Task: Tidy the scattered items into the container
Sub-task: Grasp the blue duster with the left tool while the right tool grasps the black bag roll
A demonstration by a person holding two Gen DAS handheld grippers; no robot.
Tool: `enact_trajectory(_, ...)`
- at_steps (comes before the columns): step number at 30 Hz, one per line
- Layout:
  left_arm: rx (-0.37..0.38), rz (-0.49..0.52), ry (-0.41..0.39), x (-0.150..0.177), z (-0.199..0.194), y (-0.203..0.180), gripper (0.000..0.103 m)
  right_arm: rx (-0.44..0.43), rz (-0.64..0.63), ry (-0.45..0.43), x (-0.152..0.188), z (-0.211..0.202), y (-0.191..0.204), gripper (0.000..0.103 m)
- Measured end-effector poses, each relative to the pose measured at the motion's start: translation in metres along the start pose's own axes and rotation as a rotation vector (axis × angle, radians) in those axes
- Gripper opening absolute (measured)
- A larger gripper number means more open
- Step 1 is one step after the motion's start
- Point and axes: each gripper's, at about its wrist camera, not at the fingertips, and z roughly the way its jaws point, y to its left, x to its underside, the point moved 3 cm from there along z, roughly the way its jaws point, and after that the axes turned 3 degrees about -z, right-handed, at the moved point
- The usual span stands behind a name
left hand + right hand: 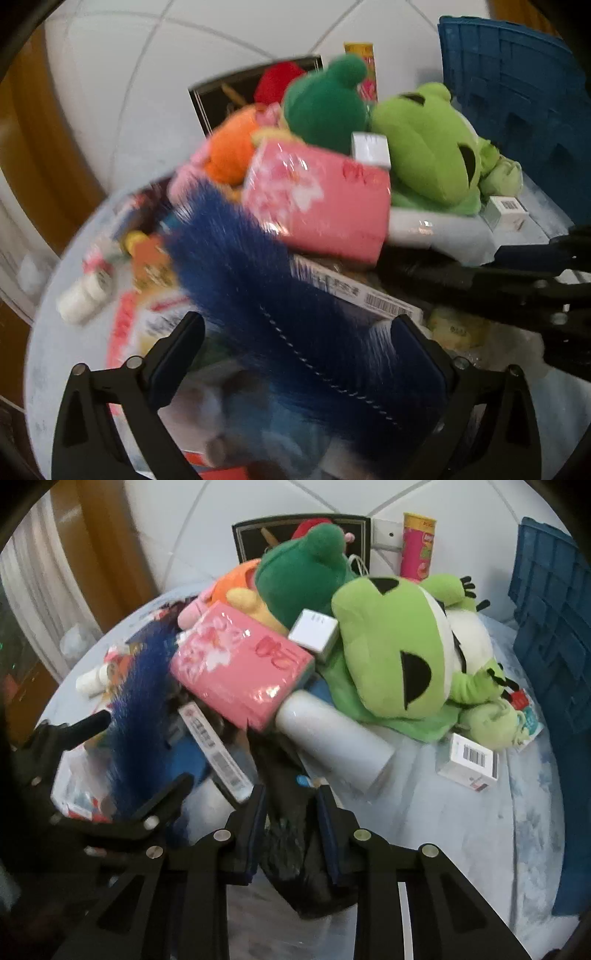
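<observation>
My right gripper (pixel 291 805) was clamped on a black plastic bag (pixel 295 871), while my left gripper (pixel 295 332) straddled the blue brush (pixel 258 280), unclenched.

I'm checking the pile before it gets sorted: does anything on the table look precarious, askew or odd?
Yes. The pink pack lies tilted, propped on the heap, its low end against the white roll. A small white box perches slanted between it and the light green frog plush, which lies on its side. Nothing looks spilled or broken.
</observation>
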Motion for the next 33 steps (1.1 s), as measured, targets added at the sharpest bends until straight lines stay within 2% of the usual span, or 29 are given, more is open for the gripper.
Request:
enact_trajectory(2, -0.004, -0.001, -0.012, 0.002, -0.003, 0.001, 0.079, -0.030, -0.013, 0.014, 0.003, 0.001, -0.007, 0.034)
enact_trajectory(3, -0.008, 0.002, -0.012, 0.004, -0.004, 0.001, 0.076, -0.038, -0.016, 0.016, 0.002, 0.003, -0.007, 0.043)
enact_trajectory(4, -0.010, 0.005, -0.012, 0.005, -0.004, 0.002, 0.073, -0.040, -0.030, 0.017, 0.001, 0.008, -0.008, 0.048)
enact_trajectory(7, -0.012, 0.008, -0.014, 0.007, -0.007, 0.002, 0.068, -0.086, -0.068, 0.046, -0.003, 0.024, -0.010, 0.048)
enact_trajectory(9, -0.019, 0.019, -0.015, 0.008, -0.007, 0.001, 0.068, -0.112, -0.113, 0.083, -0.006, 0.040, -0.007, 0.050)
enact_trajectory(14, -0.045, 0.025, -0.024, 0.009, -0.007, 0.000, 0.068, -0.048, -0.257, 0.132, -0.012, 0.054, 0.010, 0.055)
enact_trajectory(17, -0.064, 0.044, -0.019, 0.009, -0.005, -0.002, 0.068, -0.059, -0.275, 0.158, -0.016, 0.058, 0.009, 0.056)
enact_trajectory(19, -0.075, 0.060, -0.024, 0.009, -0.004, -0.004, 0.068, -0.082, -0.259, 0.188, -0.015, 0.062, 0.006, 0.077)
enact_trajectory(23, -0.072, 0.040, -0.040, 0.011, -0.004, -0.001, 0.068, -0.113, -0.231, 0.254, -0.014, 0.069, 0.001, 0.085)
enact_trajectory(25, -0.082, 0.038, -0.037, 0.010, -0.003, 0.000, 0.067, -0.097, -0.236, 0.295, -0.015, 0.072, 0.000, 0.098)
enact_trajectory(27, -0.087, 0.047, -0.033, 0.009, -0.002, -0.001, 0.067, -0.060, -0.225, 0.317, -0.016, 0.073, 0.000, 0.103)
enact_trajectory(29, -0.084, 0.052, -0.041, 0.010, -0.002, -0.001, 0.068, -0.053, -0.185, 0.329, -0.015, 0.074, -0.002, 0.103)
enact_trajectory(33, -0.053, 0.016, -0.071, 0.013, -0.004, 0.002, 0.068, -0.021, -0.218, 0.307, -0.014, 0.070, 0.005, 0.103)
